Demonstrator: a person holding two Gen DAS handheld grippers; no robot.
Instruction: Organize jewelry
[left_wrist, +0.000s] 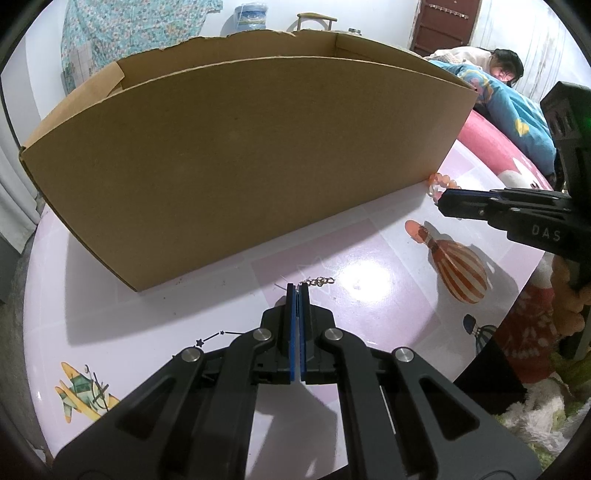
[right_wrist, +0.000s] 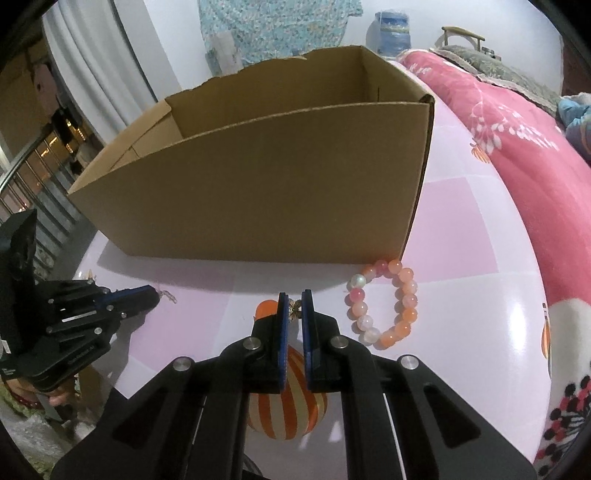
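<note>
My left gripper (left_wrist: 297, 291) is shut low over the pink table, pinching a thin silver chain (left_wrist: 320, 281) whose end links stick out to the right of its tips. My right gripper (right_wrist: 294, 297) is shut on a small gold butterfly-shaped piece (right_wrist: 294, 309), just above the table. A bracelet of pink and orange beads (right_wrist: 384, 306) lies right of it, at the near right corner of the open cardboard box (right_wrist: 258, 192). In the left wrist view the box (left_wrist: 240, 166) fills the middle, and the right gripper (left_wrist: 443, 199) partly hides the bracelet (left_wrist: 439, 182).
The tablecloth (left_wrist: 110, 314) is printed with a striped hot-air balloon (left_wrist: 461, 273) and a plane. A pink bed cover (right_wrist: 535, 155) lies beyond the table's right edge. A person (left_wrist: 506, 68) lies at the back right. The left gripper (right_wrist: 147, 293) shows at the left.
</note>
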